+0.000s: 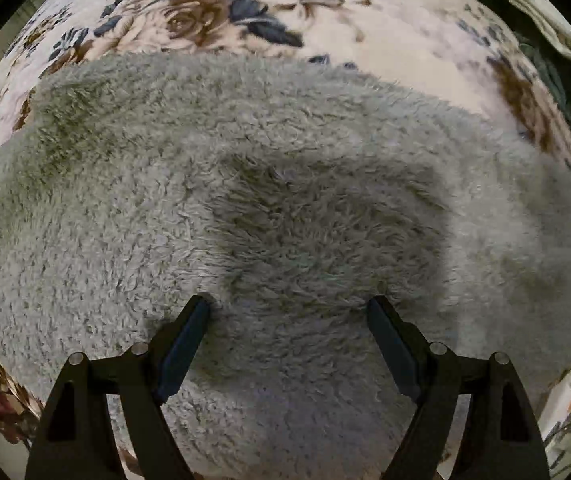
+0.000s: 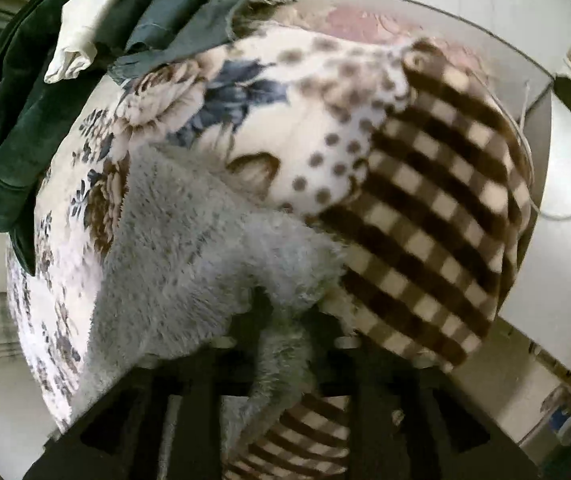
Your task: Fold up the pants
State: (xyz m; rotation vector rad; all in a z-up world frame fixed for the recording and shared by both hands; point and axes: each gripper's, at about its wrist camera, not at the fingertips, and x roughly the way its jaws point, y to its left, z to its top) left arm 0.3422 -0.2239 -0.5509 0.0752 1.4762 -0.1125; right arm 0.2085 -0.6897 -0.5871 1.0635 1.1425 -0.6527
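Note:
Fluffy grey pants [image 1: 245, 180] lie spread across a floral bedspread [image 1: 325, 12] and fill most of the left wrist view. My left gripper [image 1: 289, 300] points down at them, open wide. Both black fingertips [image 1: 199, 308] rest on the fleece with nothing pinched between them. In the right wrist view the grey pants [image 2: 173, 248] run from the floral cover up into my right gripper [image 2: 285, 320]. A bunched strip of the fleece passes between its dark, blurred fingers and hangs below them, so the gripper is shut on the pants.
A brown and cream checked blanket [image 2: 425, 220] and a spotted cloth [image 2: 325, 120] lie right of the pants. A dark green garment [image 2: 17, 120], a white cloth [image 2: 81, 28] and grey-blue clothes [image 2: 189, 0] are piled at the far left. Cables [image 2: 565, 208] cross the pale floor.

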